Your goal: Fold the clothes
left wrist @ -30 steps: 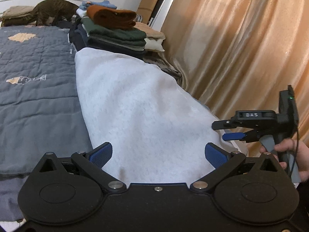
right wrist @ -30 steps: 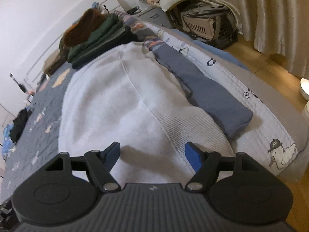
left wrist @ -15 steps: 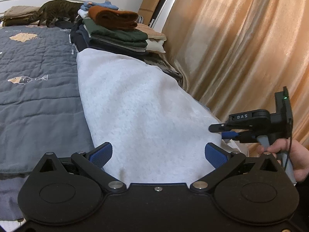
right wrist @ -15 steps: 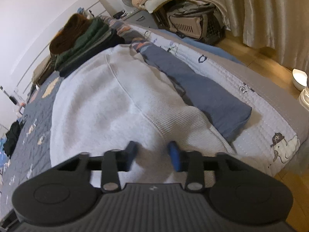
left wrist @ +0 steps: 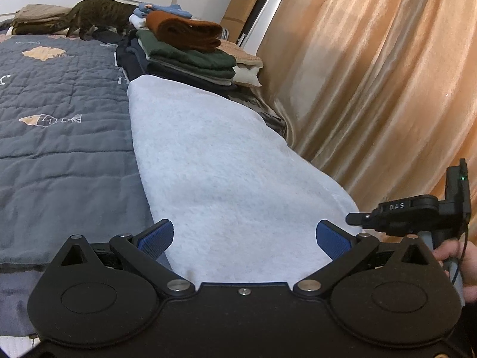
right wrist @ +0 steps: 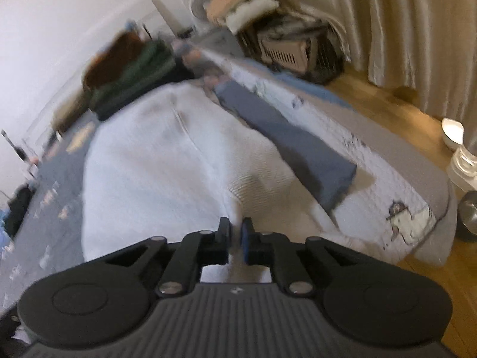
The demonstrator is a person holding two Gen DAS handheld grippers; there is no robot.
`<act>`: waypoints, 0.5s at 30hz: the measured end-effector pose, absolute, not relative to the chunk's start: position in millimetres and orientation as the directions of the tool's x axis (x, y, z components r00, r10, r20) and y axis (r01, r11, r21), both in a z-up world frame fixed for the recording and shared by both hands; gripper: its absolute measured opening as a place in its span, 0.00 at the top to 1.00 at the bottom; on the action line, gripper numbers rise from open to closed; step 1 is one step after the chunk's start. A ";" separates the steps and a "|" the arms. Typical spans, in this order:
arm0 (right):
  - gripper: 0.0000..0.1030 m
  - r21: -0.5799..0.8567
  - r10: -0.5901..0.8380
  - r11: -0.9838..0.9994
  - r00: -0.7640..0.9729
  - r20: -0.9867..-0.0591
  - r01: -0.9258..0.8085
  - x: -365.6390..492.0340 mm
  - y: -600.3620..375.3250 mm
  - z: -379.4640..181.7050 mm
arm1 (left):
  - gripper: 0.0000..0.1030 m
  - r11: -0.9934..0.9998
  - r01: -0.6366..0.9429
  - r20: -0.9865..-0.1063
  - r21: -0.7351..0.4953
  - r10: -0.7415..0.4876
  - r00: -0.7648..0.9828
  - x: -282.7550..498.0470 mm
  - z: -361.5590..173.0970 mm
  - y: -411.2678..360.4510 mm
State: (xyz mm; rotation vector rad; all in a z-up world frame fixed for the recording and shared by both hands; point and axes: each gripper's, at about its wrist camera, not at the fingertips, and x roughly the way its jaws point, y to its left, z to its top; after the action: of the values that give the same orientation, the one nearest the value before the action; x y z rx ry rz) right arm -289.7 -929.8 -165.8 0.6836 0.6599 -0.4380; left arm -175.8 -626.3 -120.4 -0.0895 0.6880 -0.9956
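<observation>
— Sweatshirt (right wrist: 167, 161) lay flat ahead of my jaws; my right gripper (right wrist: 235, 235) had its pads pinching the near hem.
— Left gripper (left wrist: 244, 238)?
— Spread wide above the hem, gripping nothing. One-sided lifting could skew the fold.

The right wrist view is smeared: the folded stack of brown and green clothes (right wrist: 125, 71) is a blur. The pale grey sweatshirt's (left wrist: 226, 179) near hem is hidden behind the left tongs' black body. The striped cat's (left wrist: 98, 15) head is hidden.
</observation>
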 end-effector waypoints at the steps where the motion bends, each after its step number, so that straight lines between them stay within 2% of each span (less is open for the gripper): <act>1: 0.91 0.434 -0.155 0.704 0.719 -0.678 0.562 -289.9 -929.8 -164.5 | 0.00 0.557 0.743 -0.491 -0.371 -0.797 0.352 -176.0 -120.2 -626.2; 6: 0.78 0.419 -0.155 0.714 0.710 -0.687 0.561 -303.1 -934.7 -149.6 | 0.00 0.556 0.742 -0.491 -0.374 -0.798 0.350 -175.4 -120.7 -626.4; 11: 0.57 0.342 -0.223 0.713 0.661 -0.717 0.612 -326.6 -945.4 -140.5 | 0.00 0.548 0.749 -0.487 -0.372 -0.802 0.345 -178.3 -118.9 -627.9; 15: 0.54 0.332 -0.218 0.694 0.626 -0.749 0.639 -334.0 -955.6 -148.3 | 0.00 0.546 0.755 -0.490 -0.363 -0.801 0.343 -180.2 -119.3 -630.1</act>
State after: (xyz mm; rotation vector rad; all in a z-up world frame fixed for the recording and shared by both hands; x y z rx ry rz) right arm -334.0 -955.6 -148.3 0.6296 0.7405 -0.5303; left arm -180.2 -630.1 -119.3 -0.0766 0.6819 -1.0125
